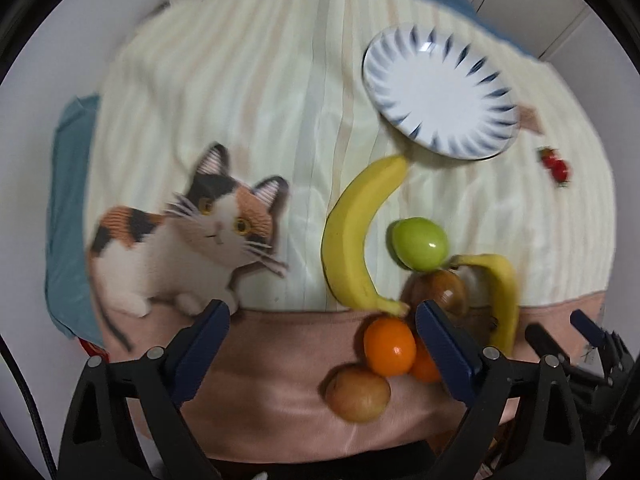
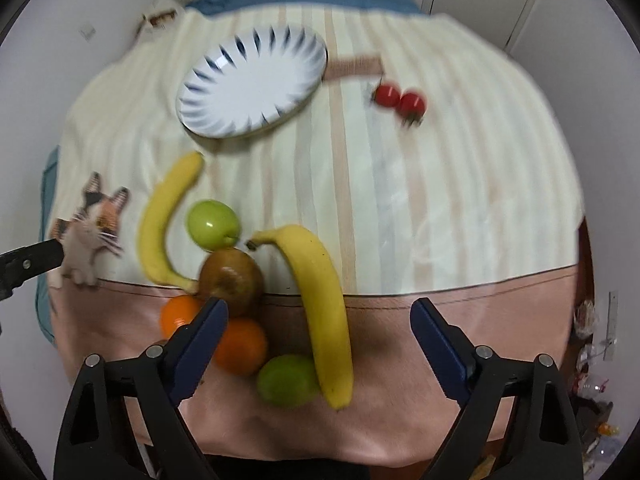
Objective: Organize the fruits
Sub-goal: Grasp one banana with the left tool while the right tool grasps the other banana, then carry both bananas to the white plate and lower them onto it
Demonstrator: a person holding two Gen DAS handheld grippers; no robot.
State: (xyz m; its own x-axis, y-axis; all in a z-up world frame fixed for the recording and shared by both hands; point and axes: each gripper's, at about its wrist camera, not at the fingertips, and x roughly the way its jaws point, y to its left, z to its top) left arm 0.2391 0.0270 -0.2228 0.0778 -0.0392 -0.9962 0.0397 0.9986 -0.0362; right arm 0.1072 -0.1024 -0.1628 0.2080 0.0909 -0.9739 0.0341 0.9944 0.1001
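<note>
Fruit lies in a loose pile on a striped tablecloth. A curved banana point(image 1: 352, 236) point(image 2: 160, 224), a green apple point(image 1: 418, 244) point(image 2: 212, 224), a brown fruit point(image 2: 232, 280) point(image 1: 444, 288), a second banana point(image 2: 320, 312) point(image 1: 502, 296), two oranges point(image 2: 240, 344) point(image 1: 390, 346) and a second green fruit point(image 2: 288, 380) lie together. A yellowish fruit point(image 1: 358, 394) lies nearest the left gripper. A white and blue plate point(image 1: 440, 92) point(image 2: 252, 84) sits empty beyond. Two red tomatoes point(image 2: 400, 100) point(image 1: 554, 164) lie apart. My left gripper point(image 1: 320, 320) and right gripper point(image 2: 320, 316) are open and empty, above the pile.
A printed cat point(image 1: 180, 236) decorates the cloth at the left. A pink band point(image 2: 460, 320) runs along the cloth's near edge. White cabinet doors point(image 2: 480, 0) stand behind the table. The right gripper's frame point(image 1: 580, 344) shows at the left wrist view's right edge.
</note>
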